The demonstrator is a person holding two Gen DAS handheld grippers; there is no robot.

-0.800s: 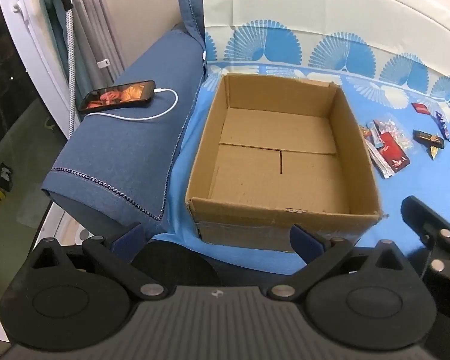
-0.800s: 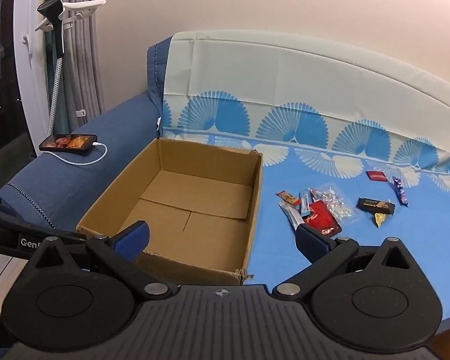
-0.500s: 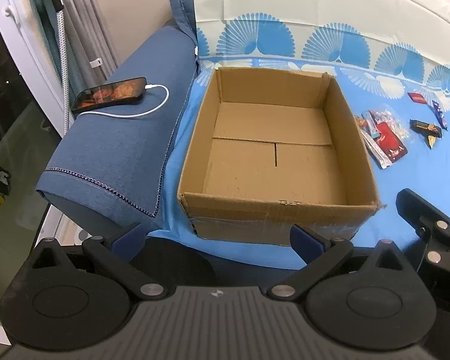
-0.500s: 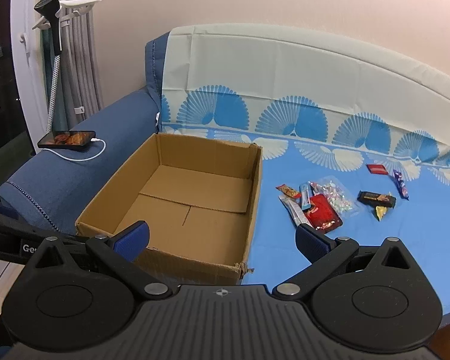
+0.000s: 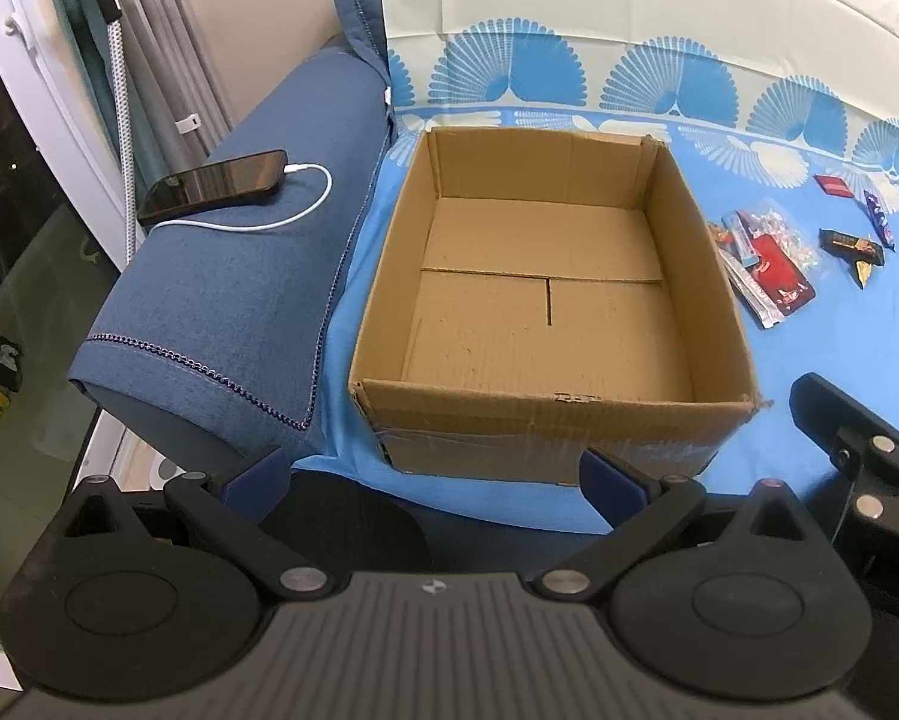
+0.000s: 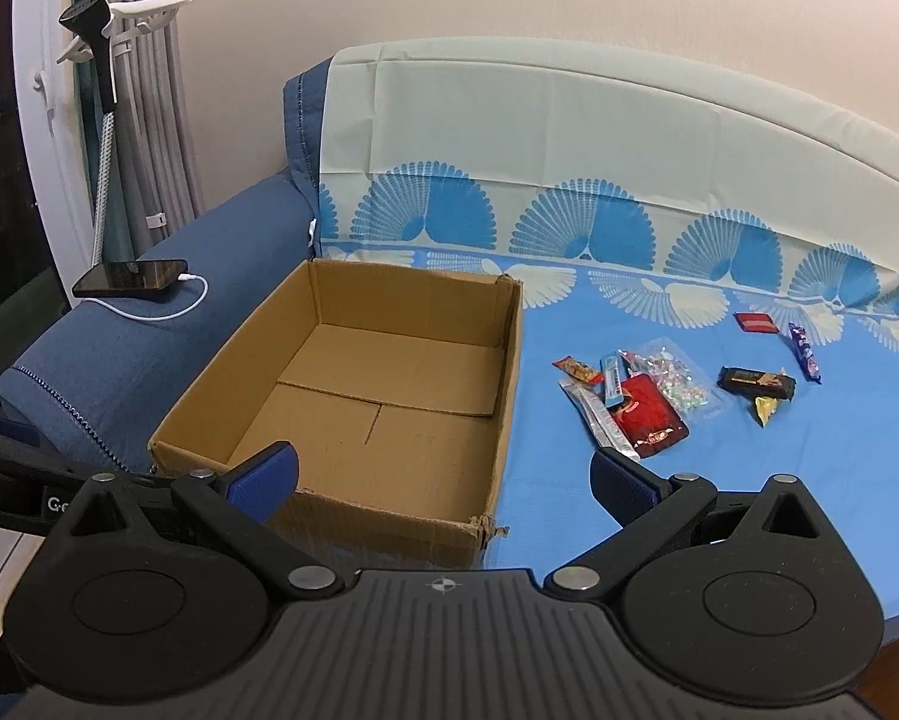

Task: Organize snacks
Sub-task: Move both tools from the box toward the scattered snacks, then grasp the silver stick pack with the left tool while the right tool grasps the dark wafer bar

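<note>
Cardboard box (image 6: 353,396), one, one phone (image 6: 130,277), two grippers' jaws apart

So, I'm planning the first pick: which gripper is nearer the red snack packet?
Right. The right gripper hangs just short of the red snack packet; the left gripper faces the cardboard box, farther left.

Showing only fragments of white lettering: "Ge" on the black left hand-held gripper (image 6: 41,495) body, left of the cardboard box (image 6: 353,402), and "D" on the black right hand-held gripper (image 5: 881,540) body, right of the box. Printing on the snack wrappers (image 6: 647,408) staying too small to read.
</note>
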